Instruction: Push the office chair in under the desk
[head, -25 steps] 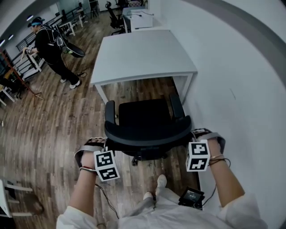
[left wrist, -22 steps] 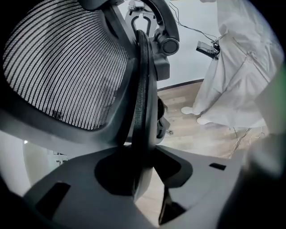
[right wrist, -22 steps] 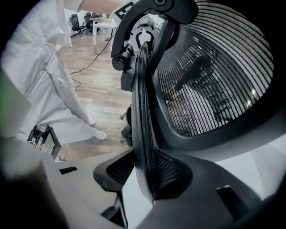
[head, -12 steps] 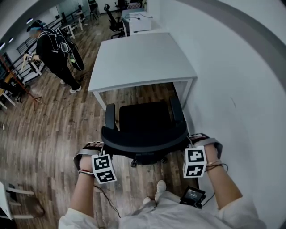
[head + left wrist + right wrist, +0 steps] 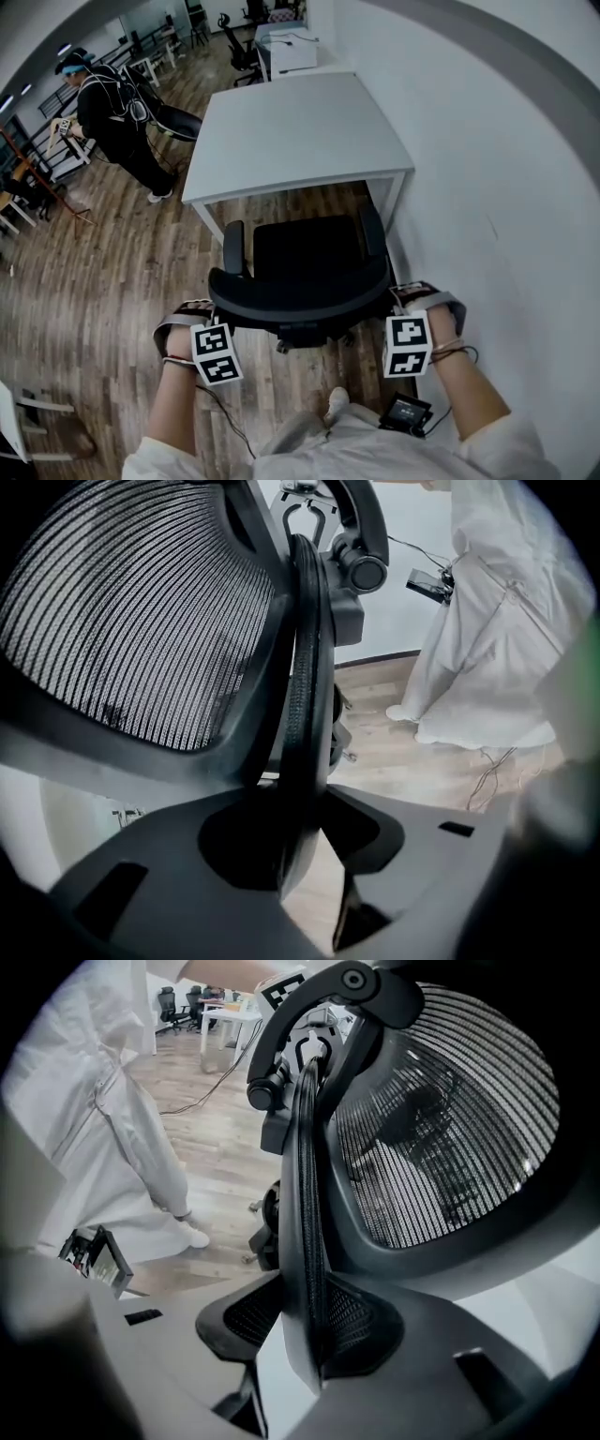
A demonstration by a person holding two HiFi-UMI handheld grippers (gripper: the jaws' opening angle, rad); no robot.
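— Where the wooden floor [image 5: 112,281] meets the white wall [image 5: 497,187], what stands there?

— A white worktop [image 5: 295,131], its right side along the wall. The black office chair [image 5: 305,253] sits on the floor just in front of the worktop's near edge. Its seat faces the worktop and its armrests reach toward the gap between the legs, but the seat is not yet under it.

— Anyone else about?

— A person in dark clothes [image 5: 112,117] stands well apart, off the worktop's left side.

— And the chair's back?

— The mesh backrest [image 5: 298,300] is turned toward the one holding the tools. The left gripper [image 5: 208,307] is at its left end, the right gripper [image 5: 401,296] at its right end.

— Are they closed on it?

— Yes. In the left gripper view the backrest's rim runs upright between the fingers [image 5: 122,874], which clamp it from both sides. The right gripper view shows the same, its fingers [image 5: 450,1372] pressed on the rim's mesh edge.

— Anything smaller?

— A marker cube [image 5: 216,354] rides on each gripper.
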